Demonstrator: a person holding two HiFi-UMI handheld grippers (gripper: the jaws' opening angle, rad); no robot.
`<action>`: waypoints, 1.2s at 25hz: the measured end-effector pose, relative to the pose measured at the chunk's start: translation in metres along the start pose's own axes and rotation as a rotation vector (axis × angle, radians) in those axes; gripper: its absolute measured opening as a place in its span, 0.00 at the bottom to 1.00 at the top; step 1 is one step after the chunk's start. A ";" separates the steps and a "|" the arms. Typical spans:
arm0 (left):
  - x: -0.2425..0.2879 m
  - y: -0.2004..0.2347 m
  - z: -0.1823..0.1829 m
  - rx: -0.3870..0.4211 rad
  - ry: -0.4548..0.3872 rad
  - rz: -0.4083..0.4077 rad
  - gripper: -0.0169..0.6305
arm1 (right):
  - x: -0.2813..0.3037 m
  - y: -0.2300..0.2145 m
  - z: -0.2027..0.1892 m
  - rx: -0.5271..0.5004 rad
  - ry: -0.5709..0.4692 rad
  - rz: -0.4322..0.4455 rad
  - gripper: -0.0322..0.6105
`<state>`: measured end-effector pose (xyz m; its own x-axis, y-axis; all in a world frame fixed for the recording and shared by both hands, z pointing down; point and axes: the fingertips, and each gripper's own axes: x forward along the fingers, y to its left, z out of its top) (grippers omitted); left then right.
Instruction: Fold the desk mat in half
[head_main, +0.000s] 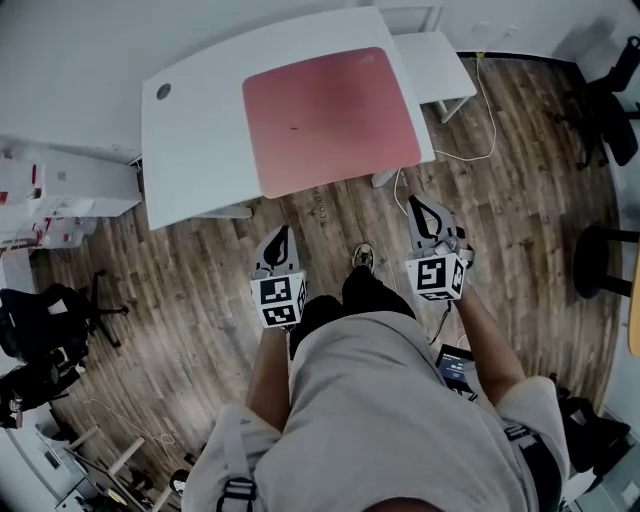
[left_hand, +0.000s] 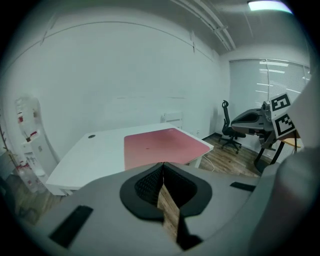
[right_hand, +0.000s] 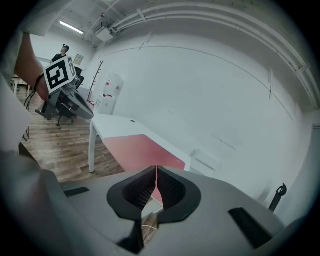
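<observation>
Status: approach phase, fold not started. The pink desk mat (head_main: 330, 118) lies flat and unfolded on the white desk (head_main: 190, 150), upper centre of the head view. It covers the desk's right part, with its near edge running about along the desk's near edge. The left gripper (head_main: 282, 238) and right gripper (head_main: 425, 212) are both at mid-frame over the wood floor (head_main: 180, 280), well short of the desk and pointing toward it. Both tongs are closed, pads together, nothing pinched; each gripper view shows only floor and mat past the tips. In the left gripper view the mat sits centre frame just above the jaw tips. In the right gripper view it is centre-left, so both are roughly lined up on it. Next move, my read: close the gap to the desk and open both sets of jaws. Then take one corner each along the same edge, likely the near one since it sits at the desk lip. The mat looks thin and flat, so one pad has to get under the edge first. Then lift both corners evenly and carry them over to the opposite edge. Risk: the mat slides on the smooth top instead of lifting.
</observation>
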<state>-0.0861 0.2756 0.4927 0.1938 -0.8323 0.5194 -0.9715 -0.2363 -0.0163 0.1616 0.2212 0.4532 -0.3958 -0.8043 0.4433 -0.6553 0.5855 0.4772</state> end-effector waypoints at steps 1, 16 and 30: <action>0.006 0.001 -0.003 0.004 0.014 0.005 0.05 | 0.005 -0.003 -0.007 -0.006 0.011 0.006 0.11; 0.071 0.041 -0.076 0.320 0.245 0.155 0.05 | 0.066 0.003 -0.081 -0.160 0.134 0.072 0.12; 0.117 0.078 -0.097 0.698 0.377 0.245 0.23 | 0.119 0.003 -0.137 -0.362 0.286 0.068 0.30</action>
<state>-0.1522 0.2087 0.6348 -0.1917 -0.7060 0.6818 -0.6483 -0.4305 -0.6281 0.2007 0.1406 0.6111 -0.2036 -0.7322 0.6499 -0.3472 0.6747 0.6514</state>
